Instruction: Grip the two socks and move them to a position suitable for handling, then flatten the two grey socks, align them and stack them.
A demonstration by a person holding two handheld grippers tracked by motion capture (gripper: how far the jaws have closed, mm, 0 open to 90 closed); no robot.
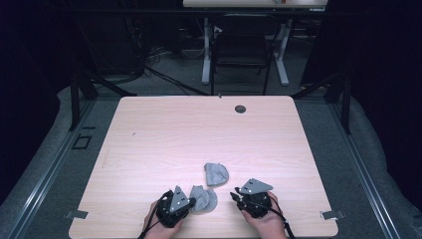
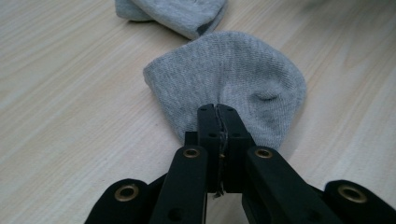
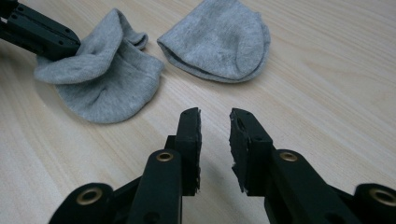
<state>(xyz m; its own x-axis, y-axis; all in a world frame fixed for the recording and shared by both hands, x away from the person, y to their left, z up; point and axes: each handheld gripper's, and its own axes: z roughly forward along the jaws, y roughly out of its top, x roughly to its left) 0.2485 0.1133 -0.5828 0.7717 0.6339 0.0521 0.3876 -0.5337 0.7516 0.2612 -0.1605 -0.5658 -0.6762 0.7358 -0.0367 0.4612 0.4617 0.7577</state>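
Left gripper (image 2: 218,109) is pinching the near edge of a small grey knitted sock (image 2: 233,79), jaws closed tight on the fabric; I am seeing that clamp clearly in the left gripper view. My right gripper (image 3: 215,119) is hovering with jaws parted, holding nothing. From the high view, a second grey sock (image 1: 216,174) is lying just beyond on the pale wooden table (image 1: 164,134), near its front edge.
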